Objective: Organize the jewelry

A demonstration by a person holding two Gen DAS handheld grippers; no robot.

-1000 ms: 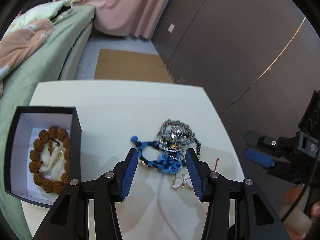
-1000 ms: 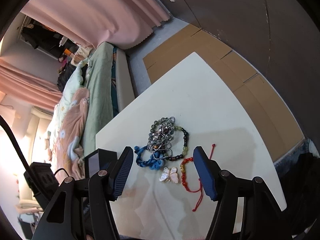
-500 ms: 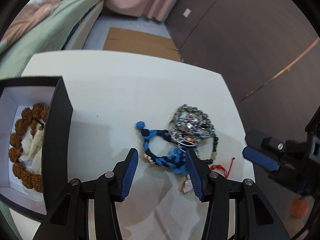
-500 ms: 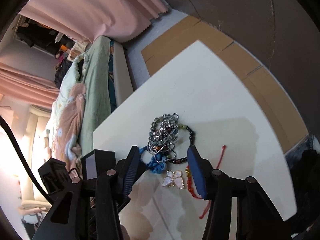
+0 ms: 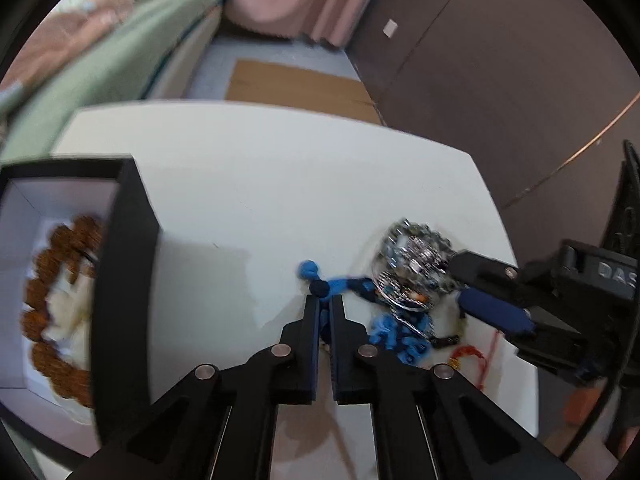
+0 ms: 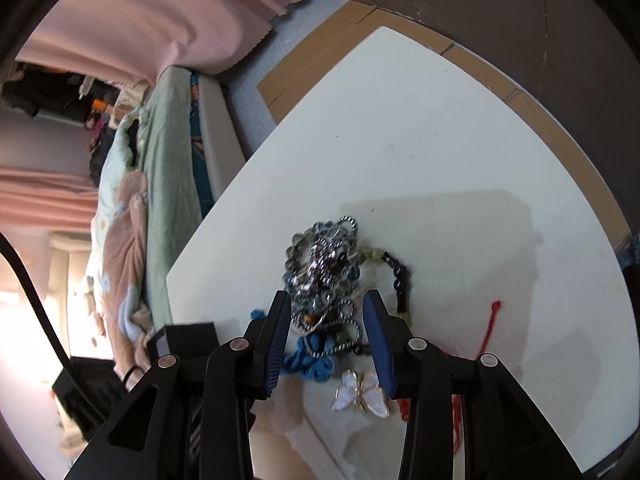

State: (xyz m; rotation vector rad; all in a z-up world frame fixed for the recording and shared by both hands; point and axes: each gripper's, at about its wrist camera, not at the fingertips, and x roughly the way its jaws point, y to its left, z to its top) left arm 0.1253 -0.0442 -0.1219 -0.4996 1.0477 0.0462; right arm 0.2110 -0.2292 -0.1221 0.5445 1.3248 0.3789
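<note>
White table (image 5: 260,168), jewelry heaped at lower right of the left view. Left gripper (image 5: 325,306) pinched narrow on the blue cord (image 5: 340,285), jaws all but touching. Right gripper (image 6: 327,312), jaws half apart and closing, straddles the silver chain tangle (image 6: 324,268); pads not yet pressing (some blur). Butterfly charm (image 6: 362,394) lies just below its right finger, red string (image 6: 490,324) off to the right. Black box (image 5: 128,264) at left edge holds brown beads (image 5: 44,300).
</note>
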